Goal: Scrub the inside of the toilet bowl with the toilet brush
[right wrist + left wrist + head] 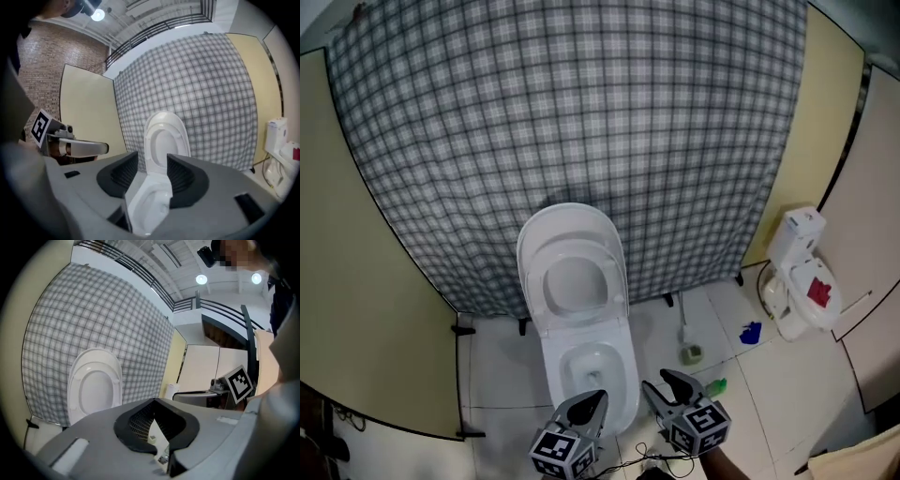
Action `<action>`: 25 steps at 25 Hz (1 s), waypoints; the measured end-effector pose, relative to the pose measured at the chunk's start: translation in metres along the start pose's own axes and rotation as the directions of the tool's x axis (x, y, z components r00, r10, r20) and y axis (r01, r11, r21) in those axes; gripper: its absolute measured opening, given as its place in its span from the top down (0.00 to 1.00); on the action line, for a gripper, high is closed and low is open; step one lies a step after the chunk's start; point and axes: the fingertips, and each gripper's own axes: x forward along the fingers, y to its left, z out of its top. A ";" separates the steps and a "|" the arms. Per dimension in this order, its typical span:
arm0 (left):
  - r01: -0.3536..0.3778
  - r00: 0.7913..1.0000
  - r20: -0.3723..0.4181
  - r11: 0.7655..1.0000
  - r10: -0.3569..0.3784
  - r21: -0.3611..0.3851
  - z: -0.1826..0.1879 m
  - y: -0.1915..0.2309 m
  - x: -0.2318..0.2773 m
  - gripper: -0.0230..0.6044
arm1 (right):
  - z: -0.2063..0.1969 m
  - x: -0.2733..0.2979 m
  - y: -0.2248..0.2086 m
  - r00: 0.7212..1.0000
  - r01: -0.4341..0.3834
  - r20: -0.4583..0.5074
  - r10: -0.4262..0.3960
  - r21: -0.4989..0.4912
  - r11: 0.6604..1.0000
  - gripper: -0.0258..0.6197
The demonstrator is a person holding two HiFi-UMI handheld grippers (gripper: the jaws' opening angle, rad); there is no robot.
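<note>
L gripper (596,397) sits low in the head view, just in front of the toilet bowl (551,364), nr its front-left edge. In its own view the L gripper (153,401) has jaws closed, tips together, only a thin sliver of gap further back, nothing between them. It looks up past the raised lid (93,383) twd the checked cloth (108,319).

R gripper (658,380) is beside the L one, off the bowl's front-right corner, over the floor tiles. In the R gripper view (152,159) the jaws stand apart and empty; thru the gap I see the bowl (149,201) and the upright lid (164,136) straight ahead. No contact w/ either.

Toilet: lid (572,230) and seat (542,286) both up, leaning back against the checked cloth (562,112); bowl open.

Toilet brush (683,323): on the floor R of the bowl, handle up, base end nearest me. Can't tell if that base is a holder. It's apart from both grippers; R gripper is the nearer one.

Other bits on the R side of the floor: small blue item (751,332), green item (715,385) just beside the R gripper, and a second white fixture (795,246) w/ a red patch by the side wall.
</note>
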 end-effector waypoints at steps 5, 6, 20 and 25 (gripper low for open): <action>-0.019 0.999 0.041 1.000 0.019 0.015 0.066 -0.013 -0.022 0.96 | 0.075 -0.008 0.025 0.997 -0.018 0.077 0.021 -0.038 0.999 0.78; -0.030 0.999 0.044 0.999 0.029 0.013 0.077 -0.012 -0.027 0.96 | 0.087 -0.007 0.029 0.996 -0.018 0.088 0.021 -0.041 0.999 0.79; 0.007 0.975 0.220 0.994 -0.031 0.109 0.159 0.002 -0.063 0.96 | 0.153 0.005 0.104 0.968 -0.092 0.211 0.134 -0.193 0.977 0.95; 0.003 0.973 0.229 0.994 -0.029 0.111 0.161 0.002 -0.069 0.96 | 0.151 0.001 0.119 0.965 -0.134 0.194 0.176 -0.212 0.968 0.95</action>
